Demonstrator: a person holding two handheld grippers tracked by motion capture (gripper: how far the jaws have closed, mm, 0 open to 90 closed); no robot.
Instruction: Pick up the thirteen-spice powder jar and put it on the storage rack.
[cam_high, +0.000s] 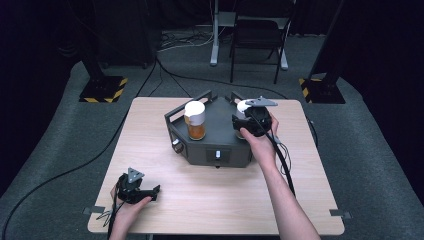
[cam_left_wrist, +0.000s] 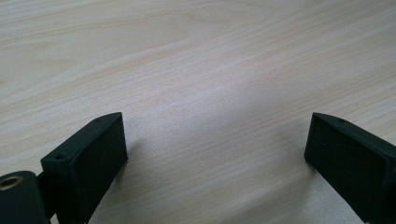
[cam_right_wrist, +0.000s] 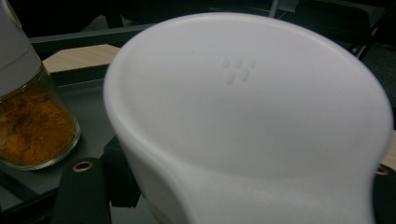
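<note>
The right gripper (cam_high: 248, 121) clamps a white-capped jar (cam_right_wrist: 247, 107) on the dark angular metal tray (cam_high: 215, 145), beside a white-capped glass jar of orange powder (cam_high: 195, 121); the left gripper (cam_high: 142, 192), near the tray's front, gapes wide, empty.

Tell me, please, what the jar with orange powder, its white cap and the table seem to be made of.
Jar: probably clear glass, since the powder shows through its glossy wall. White cap: likely plastic, smooth and matte. Table: pale wood or wood-look laminate, with visible grain lines.
</note>
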